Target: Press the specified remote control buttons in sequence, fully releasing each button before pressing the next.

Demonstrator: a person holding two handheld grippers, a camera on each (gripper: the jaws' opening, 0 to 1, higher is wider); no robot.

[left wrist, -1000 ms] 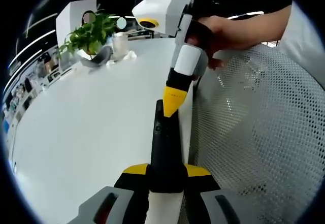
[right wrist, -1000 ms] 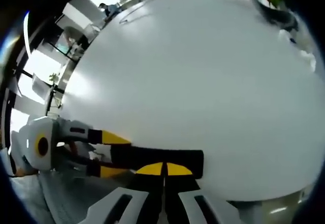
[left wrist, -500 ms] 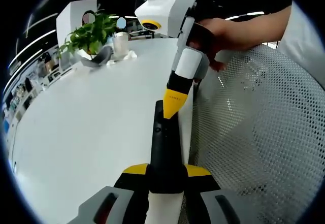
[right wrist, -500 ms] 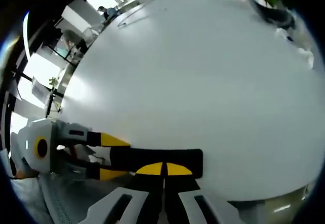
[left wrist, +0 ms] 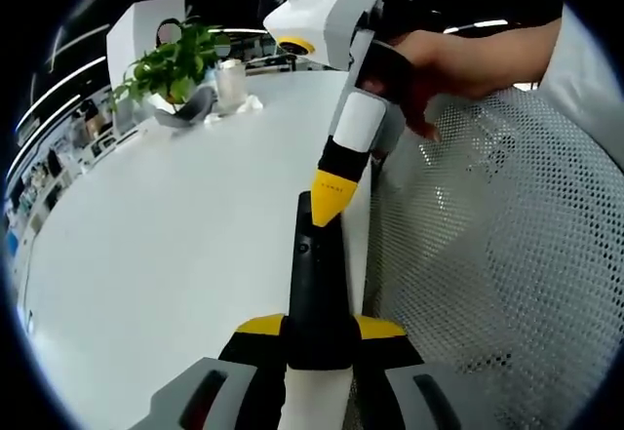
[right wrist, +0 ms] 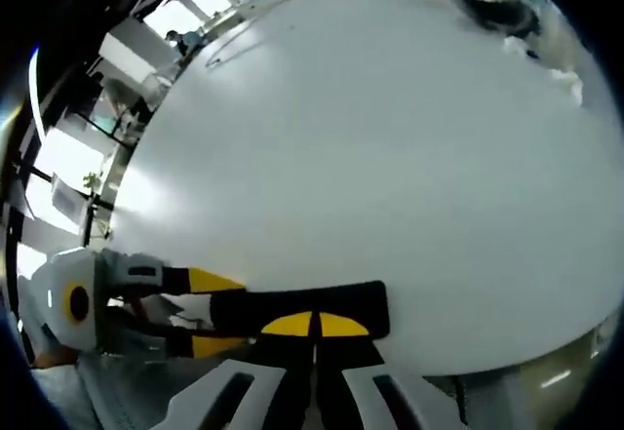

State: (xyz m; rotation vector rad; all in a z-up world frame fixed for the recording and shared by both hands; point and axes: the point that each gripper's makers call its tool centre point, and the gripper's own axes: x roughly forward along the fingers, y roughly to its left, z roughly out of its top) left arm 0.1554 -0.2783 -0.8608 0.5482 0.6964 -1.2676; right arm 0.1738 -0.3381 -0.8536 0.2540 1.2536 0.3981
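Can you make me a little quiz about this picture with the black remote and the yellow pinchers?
1. True or false: the left gripper holds the black remote between its jaws.
2. What touches the remote's far end? A) a plant leaf B) the right gripper, with its yellow tip C) a hand
3. Fill in: the potted plant stands on the white ____.

Key: 1 true. 2 B. 3 table.
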